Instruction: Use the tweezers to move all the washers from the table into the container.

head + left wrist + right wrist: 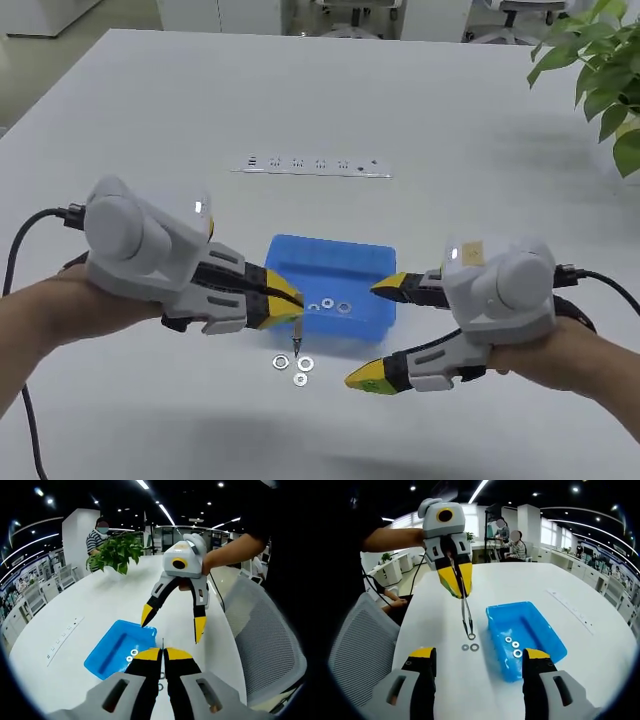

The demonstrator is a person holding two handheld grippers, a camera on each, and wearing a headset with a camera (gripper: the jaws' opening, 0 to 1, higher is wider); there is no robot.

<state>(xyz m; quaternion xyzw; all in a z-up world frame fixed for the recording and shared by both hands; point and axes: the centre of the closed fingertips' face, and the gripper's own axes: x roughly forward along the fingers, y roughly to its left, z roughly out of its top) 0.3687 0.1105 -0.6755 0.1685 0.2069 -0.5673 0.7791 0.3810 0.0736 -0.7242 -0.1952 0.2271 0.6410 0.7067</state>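
Nipping one of the three loose washers (305, 363) on the surface (150, 420) wants, I judge, the tips astride its rim, a steady squeeze, then a straight lift over the container's near wall. The tweezers (466, 611) stand steeply, long axis near upright, tips down at a washer. The left claw (288, 305), jaws narrow, clamps them. The right claw (375, 333) gapes wide, empty. Beyond, the blue container (300, 262) holds three stored washers (328, 305).

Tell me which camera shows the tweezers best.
The right gripper view: the tweezers hang full length from the left gripper, tips at a washer. The head view shows their tip; the left gripper view, a thin sliver.
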